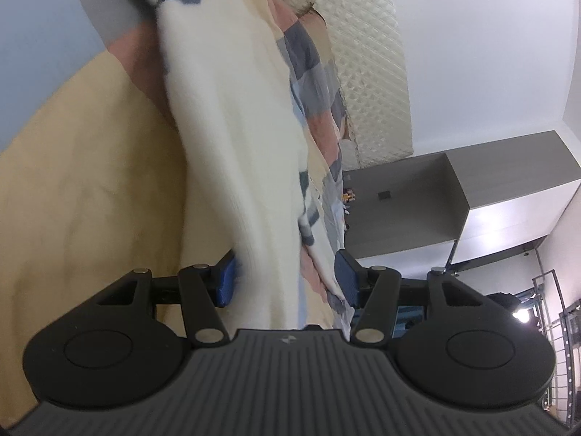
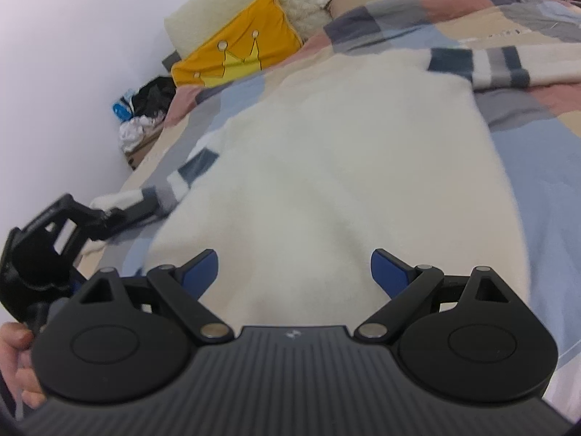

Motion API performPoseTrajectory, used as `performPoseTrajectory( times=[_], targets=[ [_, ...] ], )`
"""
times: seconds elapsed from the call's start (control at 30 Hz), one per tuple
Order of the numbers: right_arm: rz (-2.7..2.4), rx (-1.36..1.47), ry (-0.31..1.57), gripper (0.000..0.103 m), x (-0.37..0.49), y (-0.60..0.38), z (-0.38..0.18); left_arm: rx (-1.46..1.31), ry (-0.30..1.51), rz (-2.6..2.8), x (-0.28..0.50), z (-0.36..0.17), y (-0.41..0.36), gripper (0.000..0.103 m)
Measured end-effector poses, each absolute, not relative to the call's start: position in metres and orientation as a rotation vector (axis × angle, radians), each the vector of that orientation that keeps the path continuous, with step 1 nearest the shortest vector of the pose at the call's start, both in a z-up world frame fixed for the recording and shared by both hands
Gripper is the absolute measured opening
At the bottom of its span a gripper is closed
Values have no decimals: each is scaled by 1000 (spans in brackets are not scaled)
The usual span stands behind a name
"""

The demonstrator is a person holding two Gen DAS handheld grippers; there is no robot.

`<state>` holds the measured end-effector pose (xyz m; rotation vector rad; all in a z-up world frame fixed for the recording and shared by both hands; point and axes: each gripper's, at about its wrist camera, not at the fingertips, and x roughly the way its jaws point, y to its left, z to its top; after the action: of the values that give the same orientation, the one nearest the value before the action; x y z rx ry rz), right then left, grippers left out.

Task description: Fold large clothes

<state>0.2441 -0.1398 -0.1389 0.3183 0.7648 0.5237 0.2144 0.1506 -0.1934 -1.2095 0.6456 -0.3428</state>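
A large cream sweater (image 2: 326,167) with grey, dark blue and white striped cuffs lies spread on a patchwork bedspread (image 2: 537,167). My right gripper (image 2: 294,272) is open, its blue pads wide apart just above the sweater's near hem. My left gripper (image 1: 287,278) is open, with a striped sleeve (image 1: 247,167) of the sweater lying between its blue pads. In the right wrist view the left gripper (image 2: 54,239) is at the far left, beside the striped cuff (image 2: 159,192).
A yellow crown pillow (image 2: 236,51) and a cream quilted headboard (image 1: 370,72) are at the bed's head. A pile of dark and white items (image 2: 145,112) lies by the wall. A grey cabinet (image 1: 454,196) stands beyond the bed.
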Motion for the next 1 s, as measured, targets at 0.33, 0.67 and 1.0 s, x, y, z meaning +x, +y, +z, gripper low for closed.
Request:
performPoseTrajectory(
  times=[0.33,0.67,1.0],
  targets=[
    [491,328,783,92,247,-141,-144,-1235,620,-486,204,-188,139,61],
    [511,353,771,92,245,-143,-140,-1253,582,-560,209,-188,137,61],
    [687,494,744,83,227,-156,-126,-1215,588,-557,230,-186,135,61]
  ],
)
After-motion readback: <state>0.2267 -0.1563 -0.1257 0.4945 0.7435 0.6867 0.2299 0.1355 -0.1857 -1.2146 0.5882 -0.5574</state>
